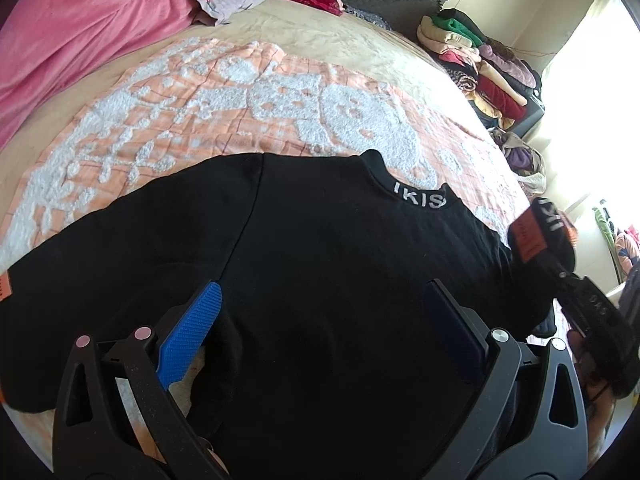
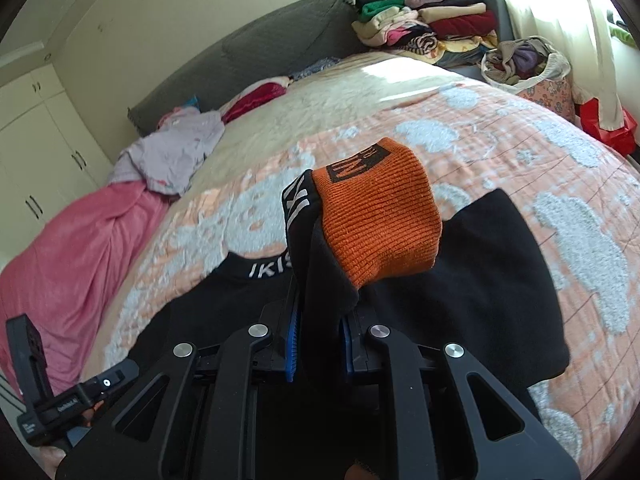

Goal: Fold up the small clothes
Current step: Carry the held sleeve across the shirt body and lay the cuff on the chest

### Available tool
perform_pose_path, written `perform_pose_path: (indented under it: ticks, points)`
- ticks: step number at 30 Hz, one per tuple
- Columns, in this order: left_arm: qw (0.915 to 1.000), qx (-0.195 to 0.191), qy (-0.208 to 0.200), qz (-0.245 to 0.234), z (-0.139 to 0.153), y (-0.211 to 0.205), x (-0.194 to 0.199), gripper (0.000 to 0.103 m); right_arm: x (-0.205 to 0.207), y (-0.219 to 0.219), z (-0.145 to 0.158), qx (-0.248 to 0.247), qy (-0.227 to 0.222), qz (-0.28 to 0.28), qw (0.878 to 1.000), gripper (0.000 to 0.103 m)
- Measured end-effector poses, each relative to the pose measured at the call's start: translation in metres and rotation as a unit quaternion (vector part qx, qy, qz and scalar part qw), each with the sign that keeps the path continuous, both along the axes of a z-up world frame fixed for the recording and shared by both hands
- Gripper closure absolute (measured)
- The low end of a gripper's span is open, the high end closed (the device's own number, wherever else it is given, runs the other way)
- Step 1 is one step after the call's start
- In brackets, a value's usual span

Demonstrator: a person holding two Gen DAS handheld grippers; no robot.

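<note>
A small black sweater [image 1: 320, 280] with a white-lettered collar [image 1: 420, 198] lies flat on the orange and white bedspread [image 1: 240, 112]. My left gripper [image 1: 320, 320] is open, its blue pads wide apart just above the sweater's body. My right gripper [image 2: 318, 344] is shut on the sweater's right sleeve [image 2: 320, 272] and holds it lifted; the orange knit cuff [image 2: 380, 220] hangs over the fingers. The lifted cuff also shows in the left wrist view [image 1: 540, 236]. The other sleeve's orange cuff [image 1: 3, 284] lies at the far left.
A pink blanket [image 1: 80, 32] and a lilac garment [image 2: 172, 152] lie at the head of the bed. A stack of folded clothes [image 2: 432, 24] and a basket of laundry [image 2: 528, 64] stand beyond the bed's far corner. A grey headboard [image 2: 248, 52] is behind.
</note>
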State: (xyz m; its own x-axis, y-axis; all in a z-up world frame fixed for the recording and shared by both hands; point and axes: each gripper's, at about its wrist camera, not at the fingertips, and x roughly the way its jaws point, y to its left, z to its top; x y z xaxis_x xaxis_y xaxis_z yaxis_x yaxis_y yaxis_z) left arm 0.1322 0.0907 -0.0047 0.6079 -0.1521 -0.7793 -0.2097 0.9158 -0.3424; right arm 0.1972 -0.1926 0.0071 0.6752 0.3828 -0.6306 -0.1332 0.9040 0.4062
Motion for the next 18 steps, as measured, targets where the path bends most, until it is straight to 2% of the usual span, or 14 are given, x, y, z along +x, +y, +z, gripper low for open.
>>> perform_pose_path:
  ticks: [6,8,12,13,18]
  points:
    - [0.9999,-0.007,0.005,0.007,-0.005,0.008,-0.004,0.008,0.0,0.03,-0.022,-0.02,0.02,0.034,0.999,0.083]
    - [0.9999,-0.012,0.008,0.009,-0.007,0.011,-0.004,0.008,-0.001,0.038,-0.026,-0.02,0.025,0.048,0.998,0.073]
    - [0.9997,-0.02,0.012,0.009,-0.009,0.011,-0.003,0.008,-0.01,0.05,-0.03,-0.019,0.02,0.085,0.996,0.062]
    - [0.9996,-0.025,0.013,0.008,-0.011,0.011,-0.004,0.008,-0.013,0.052,-0.029,-0.017,0.019,0.095,0.995,0.056]
    - [0.9988,-0.045,0.017,0.0,-0.017,0.006,-0.002,0.008,-0.025,0.049,-0.023,-0.005,0.015,0.111,0.994,0.048]
